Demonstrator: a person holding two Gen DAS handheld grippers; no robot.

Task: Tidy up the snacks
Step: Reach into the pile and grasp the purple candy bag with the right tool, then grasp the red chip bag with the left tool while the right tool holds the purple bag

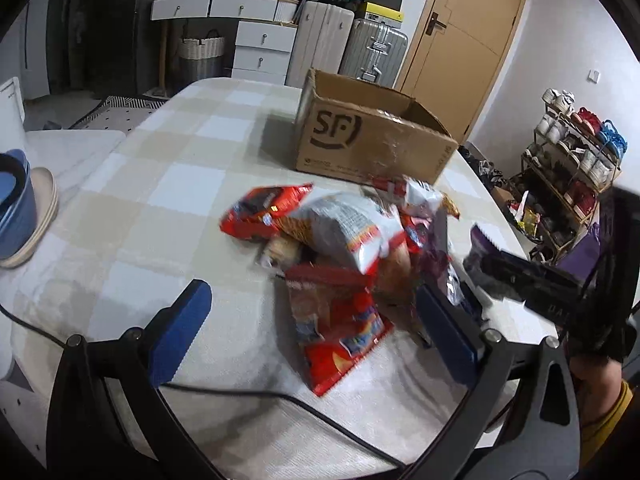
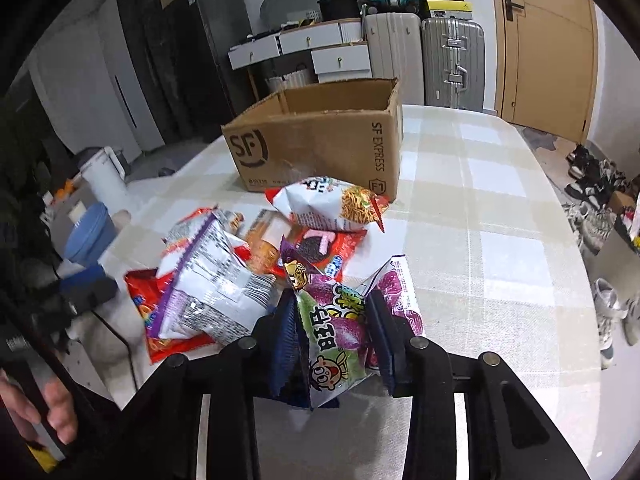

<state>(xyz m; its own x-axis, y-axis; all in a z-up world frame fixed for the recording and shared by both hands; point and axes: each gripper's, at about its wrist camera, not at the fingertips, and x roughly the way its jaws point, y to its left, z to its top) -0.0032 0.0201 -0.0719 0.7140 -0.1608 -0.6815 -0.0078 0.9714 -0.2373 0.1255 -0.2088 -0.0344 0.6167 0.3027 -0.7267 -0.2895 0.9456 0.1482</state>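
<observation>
right gripper clamps the purple snack bag.

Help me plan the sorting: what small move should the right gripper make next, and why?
Probably lift the purple and green snack bag straight up off the table. The right gripper already has its fingers pressed on it, and the open cardboard box stands just behind the snack pile. The left gripper is open above a red packet.
</observation>
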